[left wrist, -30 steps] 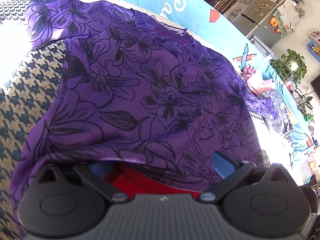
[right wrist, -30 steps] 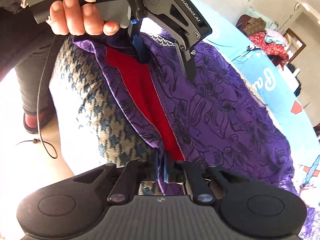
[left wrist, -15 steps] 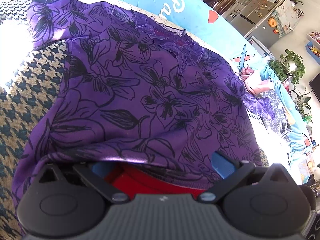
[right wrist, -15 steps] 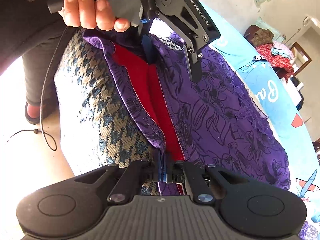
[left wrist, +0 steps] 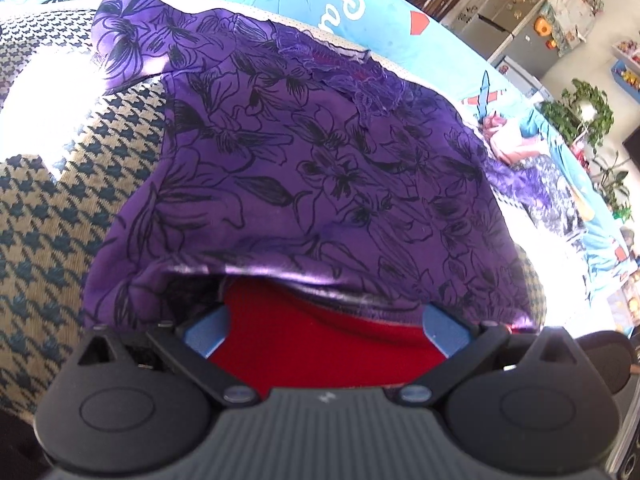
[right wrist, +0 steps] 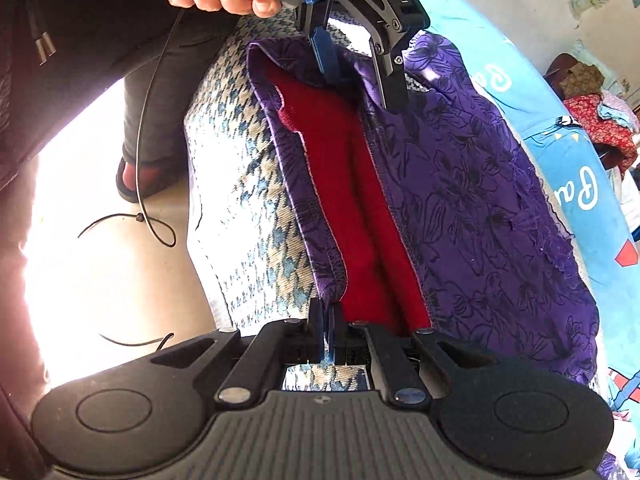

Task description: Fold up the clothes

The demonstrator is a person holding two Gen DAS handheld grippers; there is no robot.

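Right gripper [right wrist: 327, 334] has its fingers pinched on the hem of the purple floral garment [right wrist: 480, 208]; left gripper [left wrist: 324, 320] gapes wide, hem draped over its fingers (not clamped), so that side could slide off mid-fold.

Purple floral garment [left wrist: 320, 168], red lining showing, spread flat over houndstooth cushion [left wrist: 48, 216].

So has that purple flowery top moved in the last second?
Yes. The purple top's near hem has lifted off the houndstooth cushion, exposing more red lining.
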